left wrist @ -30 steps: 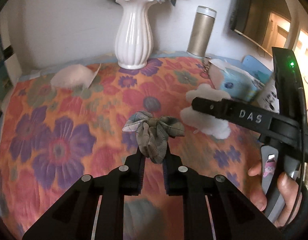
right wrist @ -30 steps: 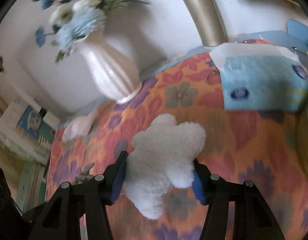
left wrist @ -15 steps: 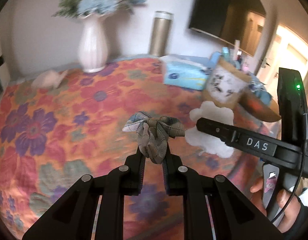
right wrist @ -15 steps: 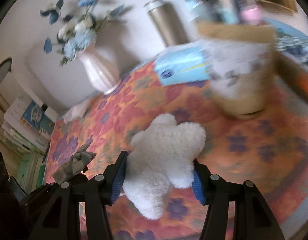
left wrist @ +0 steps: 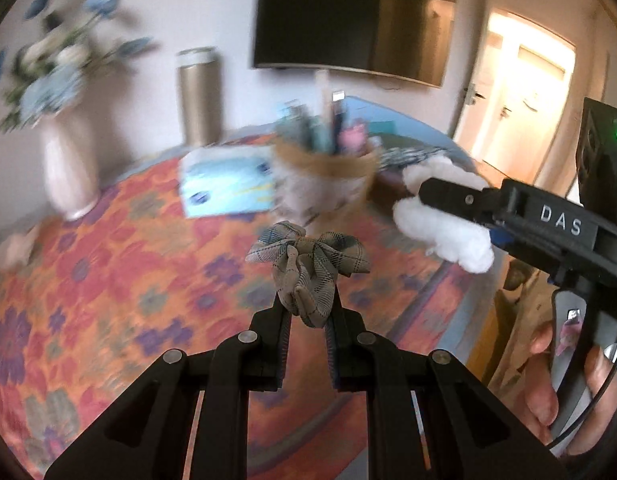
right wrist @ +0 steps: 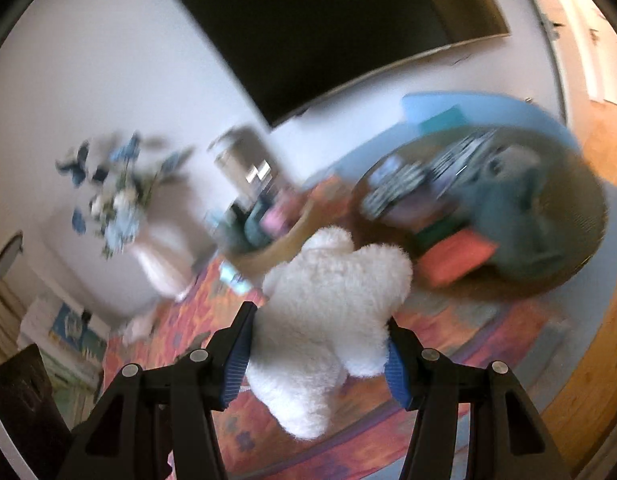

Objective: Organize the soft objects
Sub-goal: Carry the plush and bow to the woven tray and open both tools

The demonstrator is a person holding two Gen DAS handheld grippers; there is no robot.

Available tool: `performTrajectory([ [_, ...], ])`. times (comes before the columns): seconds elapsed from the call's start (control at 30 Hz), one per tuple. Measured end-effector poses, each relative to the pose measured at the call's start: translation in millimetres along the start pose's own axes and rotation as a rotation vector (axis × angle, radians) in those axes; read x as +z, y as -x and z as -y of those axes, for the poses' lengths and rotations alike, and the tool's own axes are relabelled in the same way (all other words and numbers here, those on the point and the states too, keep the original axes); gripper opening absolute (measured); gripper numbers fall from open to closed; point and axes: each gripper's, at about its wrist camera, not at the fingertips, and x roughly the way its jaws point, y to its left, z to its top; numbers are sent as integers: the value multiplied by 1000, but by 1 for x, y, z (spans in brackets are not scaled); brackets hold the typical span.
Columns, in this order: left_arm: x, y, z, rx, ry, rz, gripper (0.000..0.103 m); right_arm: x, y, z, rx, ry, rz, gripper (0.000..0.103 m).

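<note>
My left gripper (left wrist: 308,312) is shut on a grey plaid fabric bow (left wrist: 306,266), held above the flowered tablecloth (left wrist: 108,280). My right gripper (right wrist: 318,344) is shut on a white fluffy plush (right wrist: 332,304), its blue pads pressed into both sides. In the left wrist view the same plush (left wrist: 440,216) hangs at the right in the right gripper (left wrist: 448,200), with a person's hand (left wrist: 556,384) on its handle. A round woven basket (right wrist: 576,248) with several cloth items inside lies ahead of the plush at the table's right end.
On the cloth stand a white vase of blue flowers (left wrist: 68,168), a gold tumbler (left wrist: 198,96), a blue tissue pack (left wrist: 224,188) and a paper cup of pens (left wrist: 328,176). A pale soft item (left wrist: 12,248) lies far left. A dark screen (left wrist: 348,16) hangs on the wall.
Both grippers have swung right and risen, each still holding its item. The vase has slid to the left of the views, and the pen cup and basket have come into sight.
</note>
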Motion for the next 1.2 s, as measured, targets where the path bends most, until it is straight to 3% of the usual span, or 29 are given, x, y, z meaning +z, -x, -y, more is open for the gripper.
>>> performTrajectory([
  [0.27, 49, -29, 66, -79, -102, 31, 13, 56, 33, 65, -68, -87, 126, 56],
  [0.43, 77, -55, 97, -131, -140, 28, 13, 84, 34, 102, -105, -139, 153, 56],
  [0.73, 103, -104, 123, -125, -191, 20, 13, 147, -8, 121, -128, -112, 109, 57],
  [1.0, 110, -139, 127, -136, -217, 7, 13, 174, -57, 125, -197, -83, 20, 62],
  [1.07, 110, -145, 126, -138, -212, 0, 20, 176, -67, 129, -199, -89, -1, 69],
  [1.13, 109, -150, 123, -132, -197, -14, 51, 176, -72, 135, -195, -107, -25, 75],
  [1.2, 106, -151, 123, -153, -183, -29, 74, 173, -71, 142, -207, -124, -40, 79],
])
